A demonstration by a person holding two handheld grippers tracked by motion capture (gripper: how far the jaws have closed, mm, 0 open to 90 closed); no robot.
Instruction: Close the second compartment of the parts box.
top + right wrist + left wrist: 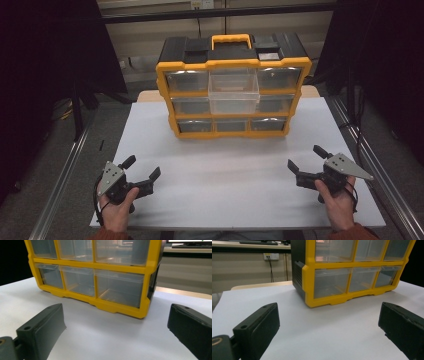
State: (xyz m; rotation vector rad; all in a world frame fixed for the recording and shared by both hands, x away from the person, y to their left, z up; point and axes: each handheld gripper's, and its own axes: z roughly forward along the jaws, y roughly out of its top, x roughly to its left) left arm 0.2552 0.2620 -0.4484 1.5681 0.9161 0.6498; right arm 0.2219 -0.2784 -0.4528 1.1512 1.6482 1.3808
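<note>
Both hands sit at the near edge of the counter [240, 200], each holding a gripper low over the white sheet. On the left, the left gripper [141, 166] has its jaws spread wide with nothing between them, angled inward toward the middle. Opposite, the right gripper [307, 157] is likewise spread and empty, also turned inward. They are well apart from each other, one at each side.

Farther back, in the middle of the counter, stands the organizer [232, 85], yellow-framed with a black top and a yellow handle, upright and facing the person. Its clear drawers run in rows; the top middle drawer [233, 90] is pulled out toward the person, the others look pushed in. Neither gripper touches the organizer; both are well short of it.
</note>
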